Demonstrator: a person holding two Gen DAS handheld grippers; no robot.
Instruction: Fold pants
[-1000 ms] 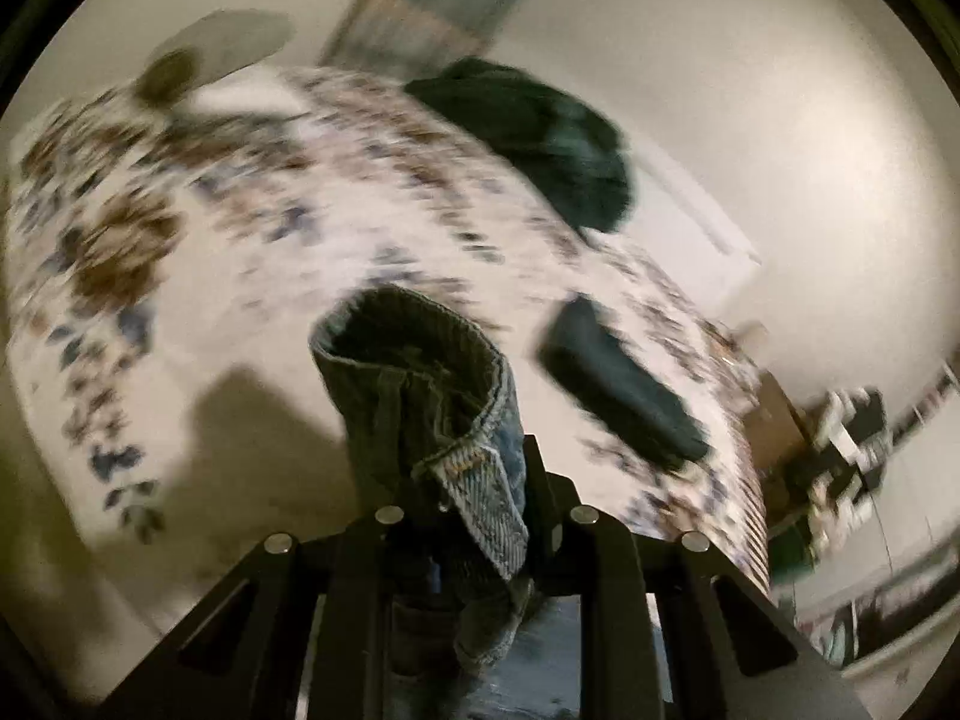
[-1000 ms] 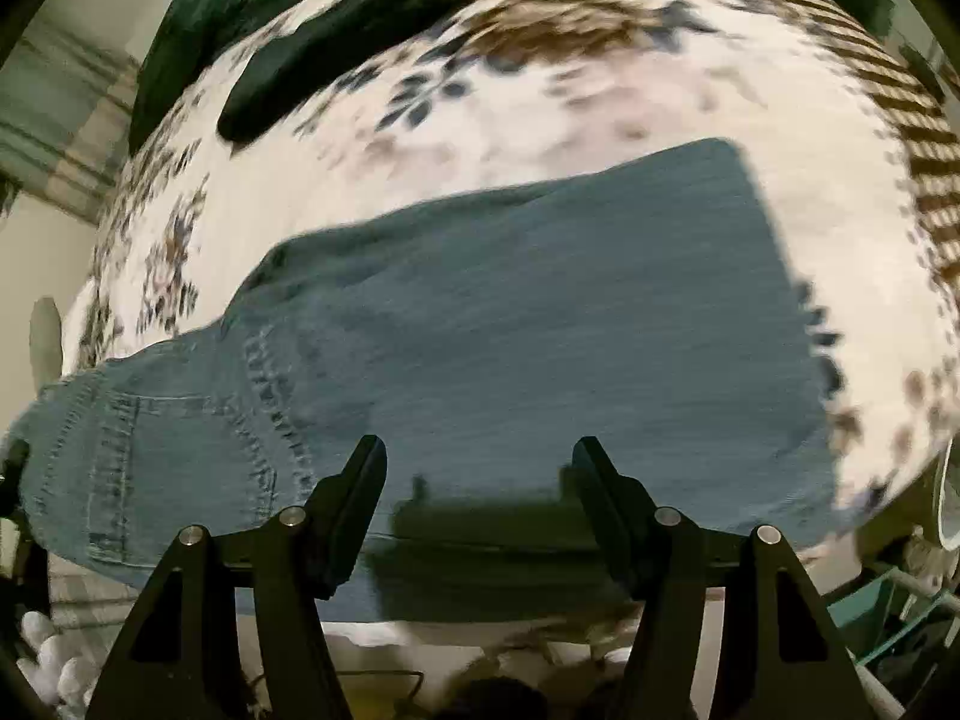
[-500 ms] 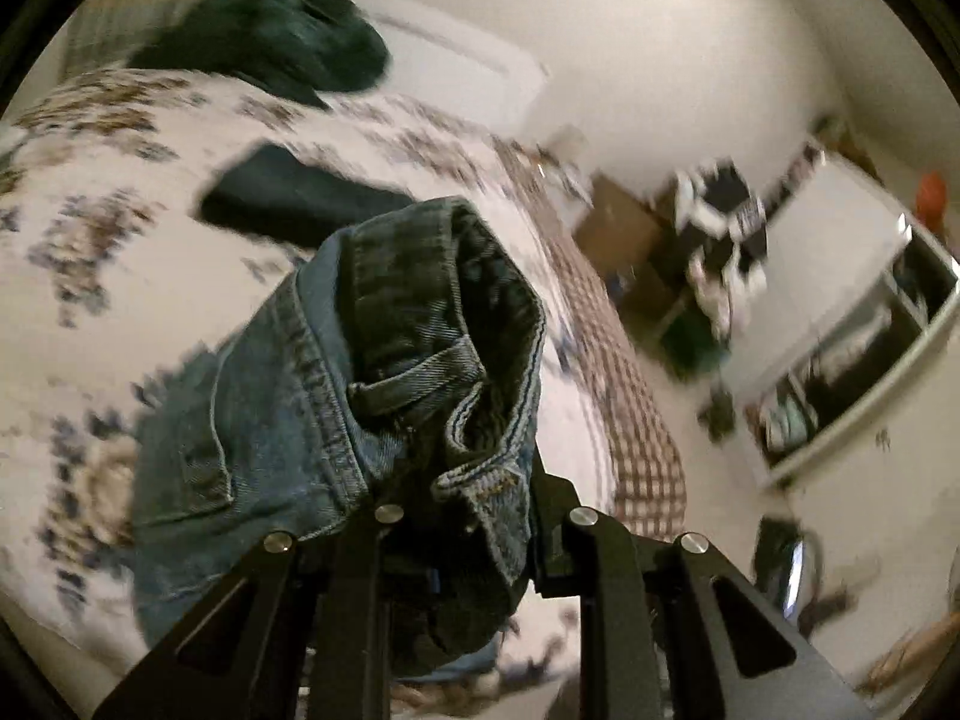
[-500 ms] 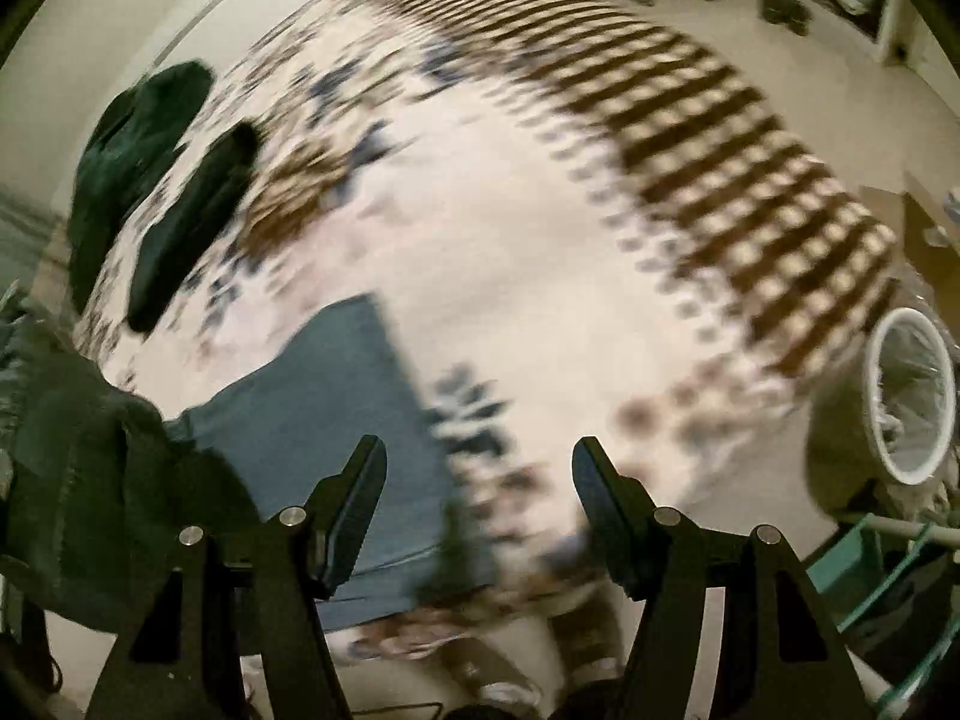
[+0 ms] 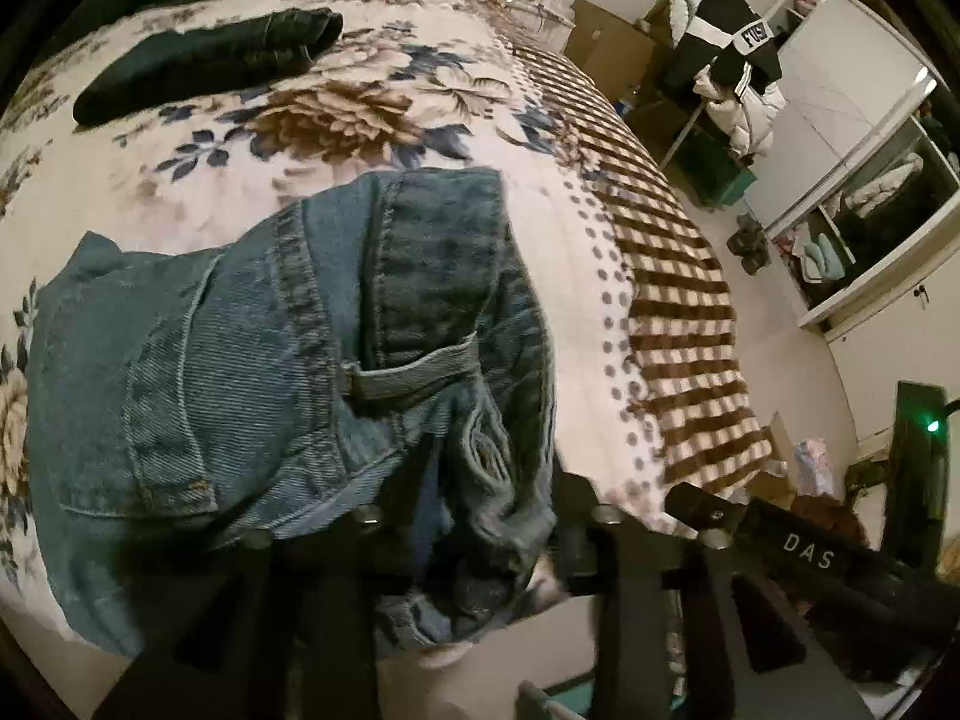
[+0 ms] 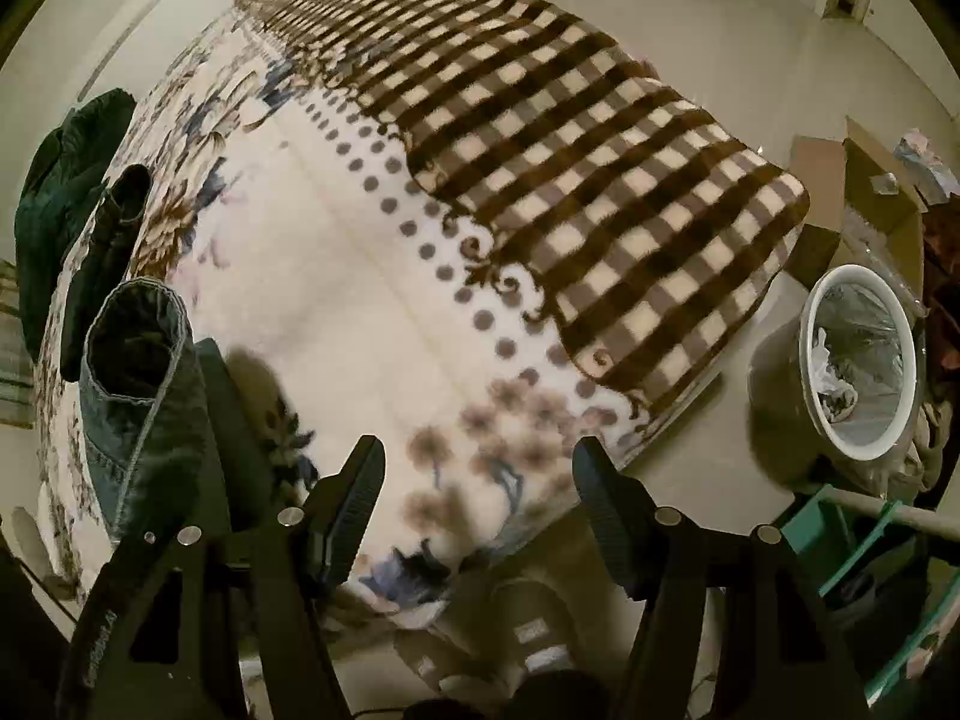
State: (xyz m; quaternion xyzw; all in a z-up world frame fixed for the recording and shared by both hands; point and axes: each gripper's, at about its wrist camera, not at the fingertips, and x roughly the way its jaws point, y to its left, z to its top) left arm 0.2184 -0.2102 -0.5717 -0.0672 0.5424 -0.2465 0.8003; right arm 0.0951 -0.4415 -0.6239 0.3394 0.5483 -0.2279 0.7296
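Blue denim pants [image 5: 252, 360] hang from my left gripper [image 5: 480, 516], which is shut on their waistband. The fabric bunches up in front of the camera above the floral bed blanket [image 5: 336, 120]. In the right wrist view the same pants [image 6: 144, 372] show at the left edge as a raised, curled waistband. My right gripper [image 6: 477, 504] is open and empty, held above the near edge of the bed [image 6: 372, 312].
Folded dark pants [image 5: 204, 60] and a dark green pile [image 6: 54, 204] lie at the far side of the bed. A white bin [image 6: 864, 360] and cardboard [image 6: 852, 180] stand on the floor to the right. A clothes rack [image 5: 726, 48] and wardrobe [image 5: 852, 192] lie beyond.
My left gripper has lifted the waistband and swung right over the bed. My right gripper has left the flat denim and moved right, now above bare blanket at the bed edge.
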